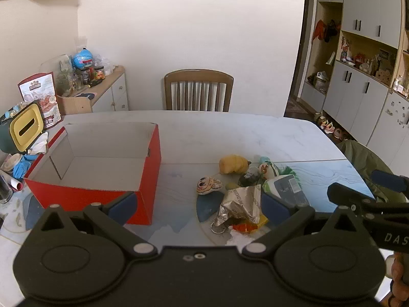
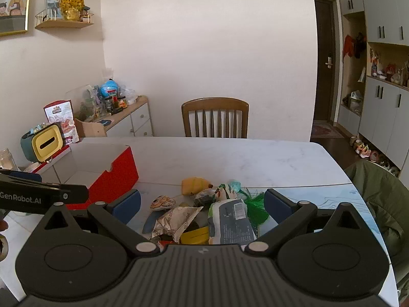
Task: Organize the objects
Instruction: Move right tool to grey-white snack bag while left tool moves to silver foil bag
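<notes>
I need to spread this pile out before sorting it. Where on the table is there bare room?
The far half of the table is bare, from the red box across to the chair. A bare strip separates the box from the pile. The left edge, around the tissue holder, is crowded.

A lived-in home dining room. A pale marble-topped desk stands with a brown wooden slat-back chair against a plain white wall. A low wood-topped sideboard carries jars and snack bags, framed cartoon pictures hang above a small wall shelf, tall grey-white cupboards hold ornaments, and shoes lie near a dark front door.
</notes>
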Motion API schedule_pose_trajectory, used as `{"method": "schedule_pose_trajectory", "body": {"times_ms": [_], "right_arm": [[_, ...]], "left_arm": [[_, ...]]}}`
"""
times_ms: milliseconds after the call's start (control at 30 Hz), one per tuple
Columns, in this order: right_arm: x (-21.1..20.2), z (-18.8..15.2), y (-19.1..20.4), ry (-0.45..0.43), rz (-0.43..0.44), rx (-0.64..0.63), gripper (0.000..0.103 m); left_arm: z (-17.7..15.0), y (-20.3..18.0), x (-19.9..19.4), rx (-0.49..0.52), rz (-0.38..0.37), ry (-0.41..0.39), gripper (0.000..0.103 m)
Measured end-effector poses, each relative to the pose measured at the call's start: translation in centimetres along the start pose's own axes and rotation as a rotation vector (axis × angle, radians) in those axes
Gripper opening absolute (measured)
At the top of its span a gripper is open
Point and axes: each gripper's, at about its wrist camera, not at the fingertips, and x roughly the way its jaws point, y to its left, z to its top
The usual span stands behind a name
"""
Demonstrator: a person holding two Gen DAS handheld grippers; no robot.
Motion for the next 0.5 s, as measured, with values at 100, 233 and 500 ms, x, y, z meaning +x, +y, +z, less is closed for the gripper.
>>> {"method": "schedule_pose_trajectory", "body": {"times_ms": [100, 233, 500], "right_arm": [[0.09, 0.13, -0.09, 0.007, 0.007, -0.004, 0.103], [0.13, 0.24, 0.13, 0.013, 0.006, -0.015, 0.103], [0.15, 0.17, -0.01, 0.011, 0.003, -0.018, 0.103]], "left_arm": [[0.04, -0.02, -0.15, -0.002, 0.004, -0.003, 0.103], [0.19, 0.19, -0.09, -0.008, 0.004, 0.001, 0.103], [0.29, 0.32, -0.14, -0.009, 0.009, 0.002, 0.103]]}}
